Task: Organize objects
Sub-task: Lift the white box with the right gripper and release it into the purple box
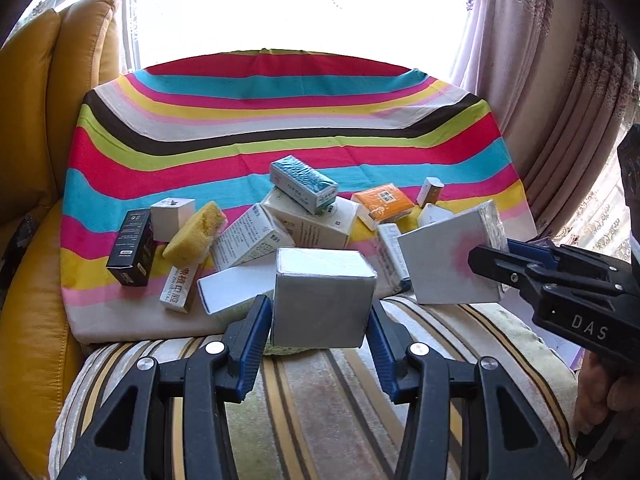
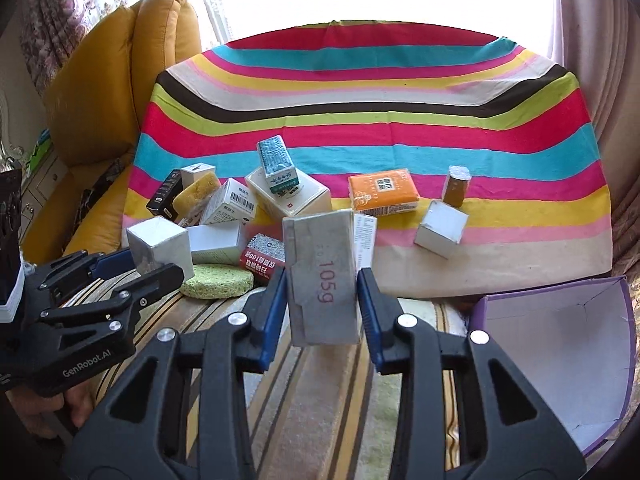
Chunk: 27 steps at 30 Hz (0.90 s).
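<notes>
- My left hand-held gripper (image 1: 318,316) pinched a grey cube box (image 1: 322,296), lifted near the front edge of the striped cloth (image 1: 280,120).
- My right hand-held gripper (image 2: 322,304) clamped a flat grey box (image 2: 322,276) stamped 105g, also off the cloth.
- The purple bin (image 2: 560,360) at the right looked empty, so I judged sorting barely begun.
- Most cartons, the orange pack (image 2: 382,192) and the yellow sponge (image 1: 196,232) lay heaped toward the cloth's front-left corner.
</notes>
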### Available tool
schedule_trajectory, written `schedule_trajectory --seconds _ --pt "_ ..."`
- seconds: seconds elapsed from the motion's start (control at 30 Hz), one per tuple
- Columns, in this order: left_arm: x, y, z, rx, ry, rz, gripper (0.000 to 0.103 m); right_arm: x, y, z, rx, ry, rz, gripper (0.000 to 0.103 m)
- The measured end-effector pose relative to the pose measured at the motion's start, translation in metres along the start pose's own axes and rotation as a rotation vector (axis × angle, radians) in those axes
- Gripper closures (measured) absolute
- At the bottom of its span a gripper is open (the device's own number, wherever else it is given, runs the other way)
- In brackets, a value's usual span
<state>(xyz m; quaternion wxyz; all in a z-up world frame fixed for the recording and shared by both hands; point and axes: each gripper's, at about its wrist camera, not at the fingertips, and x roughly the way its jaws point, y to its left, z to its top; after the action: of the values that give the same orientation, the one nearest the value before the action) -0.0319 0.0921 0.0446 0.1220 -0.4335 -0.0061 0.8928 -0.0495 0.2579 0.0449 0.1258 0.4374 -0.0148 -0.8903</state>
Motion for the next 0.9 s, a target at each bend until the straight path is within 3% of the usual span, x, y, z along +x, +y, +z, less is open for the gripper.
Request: schedule_trajectory --seconds 0.37,0.7,0.9 --pt "0.017 -0.081 0.017 0.119 0.037 -0.138 0.055 -0.059 -0.092 -0.022 0.161 -0.084 -0.111 0.066" --pt "0.043 -0.167 0.021 0.246 0.121 -0.310 0.055 -0.083 -0.158 -0.050 0.275 -0.091 -0.300 0.066" --pt "0.055 -0.202 0.021 0.299 0.160 -0.380 0.054 -0.091 -0.185 -0.064 0.334 -0.089 -0.355 0.066"
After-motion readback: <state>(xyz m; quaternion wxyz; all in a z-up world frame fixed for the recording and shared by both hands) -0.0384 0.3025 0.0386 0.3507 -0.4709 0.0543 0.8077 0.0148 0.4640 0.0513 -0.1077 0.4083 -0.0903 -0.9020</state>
